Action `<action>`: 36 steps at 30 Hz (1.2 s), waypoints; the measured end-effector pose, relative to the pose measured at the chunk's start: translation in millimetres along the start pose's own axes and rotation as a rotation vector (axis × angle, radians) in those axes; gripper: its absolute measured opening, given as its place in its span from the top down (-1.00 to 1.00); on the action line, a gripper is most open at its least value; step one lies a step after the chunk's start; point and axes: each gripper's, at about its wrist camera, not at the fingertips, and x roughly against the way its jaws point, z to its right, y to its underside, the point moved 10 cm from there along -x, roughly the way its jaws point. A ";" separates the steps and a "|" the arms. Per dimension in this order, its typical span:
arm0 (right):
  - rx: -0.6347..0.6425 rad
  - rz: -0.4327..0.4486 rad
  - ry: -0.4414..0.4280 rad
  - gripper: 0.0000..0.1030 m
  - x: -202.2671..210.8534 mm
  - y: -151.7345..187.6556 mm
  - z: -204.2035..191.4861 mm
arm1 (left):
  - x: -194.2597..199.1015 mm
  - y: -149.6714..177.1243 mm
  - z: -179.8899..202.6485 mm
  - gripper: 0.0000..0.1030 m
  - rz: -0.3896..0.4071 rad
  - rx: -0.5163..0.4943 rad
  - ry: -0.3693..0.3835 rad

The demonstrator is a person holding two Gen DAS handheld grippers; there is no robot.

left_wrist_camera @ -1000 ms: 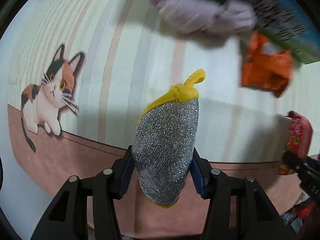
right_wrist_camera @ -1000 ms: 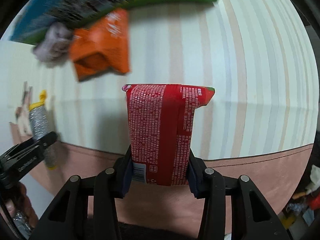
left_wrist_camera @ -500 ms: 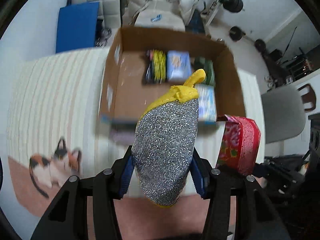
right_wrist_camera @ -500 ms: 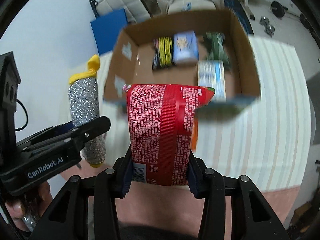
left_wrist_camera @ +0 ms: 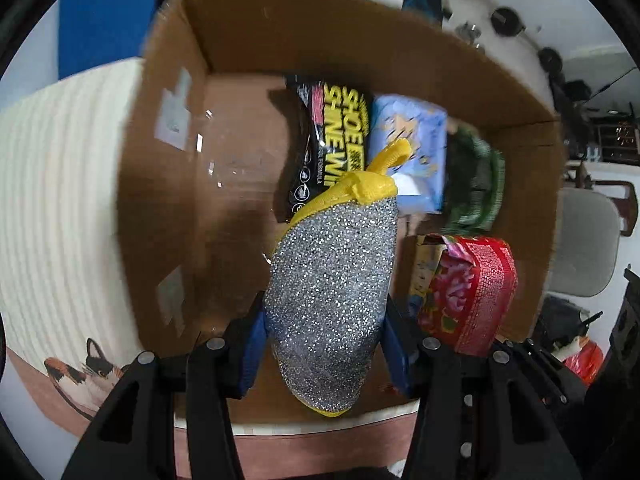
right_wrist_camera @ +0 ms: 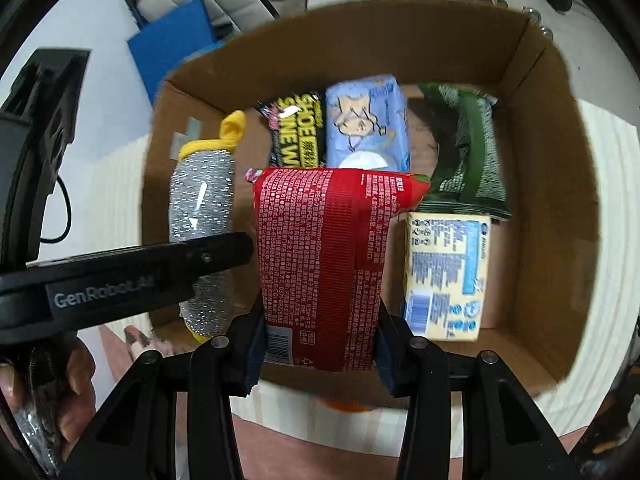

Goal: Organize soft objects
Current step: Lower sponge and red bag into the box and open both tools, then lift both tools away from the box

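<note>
My left gripper (left_wrist_camera: 326, 340) is shut on a silver glitter sponge with yellow trim (left_wrist_camera: 332, 288) and holds it over the open cardboard box (left_wrist_camera: 168, 184). My right gripper (right_wrist_camera: 318, 340) is shut on a red soft pack (right_wrist_camera: 320, 264) and holds it over the same box (right_wrist_camera: 548, 208). The sponge also shows in the right wrist view (right_wrist_camera: 202, 208), with the left gripper's black arm across it. The red pack shows in the left wrist view (left_wrist_camera: 468, 288) to the right of the sponge.
Inside the box lie a black and yellow shoe-wipes pack (right_wrist_camera: 298, 132), a light blue wipes pack (right_wrist_camera: 366, 124), a green pack (right_wrist_camera: 468, 148) and a yellow and blue pack (right_wrist_camera: 446, 272). The box stands on a striped mat (left_wrist_camera: 60, 208) with a cat print (left_wrist_camera: 86, 368).
Both grippers rose from low over the striped mat and moved forward with their loads. They now hang over the box, which fills both views.
</note>
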 end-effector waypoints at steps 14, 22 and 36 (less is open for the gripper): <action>0.000 -0.087 0.054 0.07 -50.5 -17.9 5.1 | -44.5 -7.6 -12.6 0.01 -0.122 0.025 -0.002; 0.033 -0.106 0.114 -0.36 -45.8 -20.6 0.0 | -38.7 5.4 -18.1 -0.33 -0.142 0.011 -0.050; 0.035 0.005 0.184 -1.00 -4.6 -15.0 10.4 | 27.1 30.2 -2.7 -0.96 0.095 -0.104 -0.213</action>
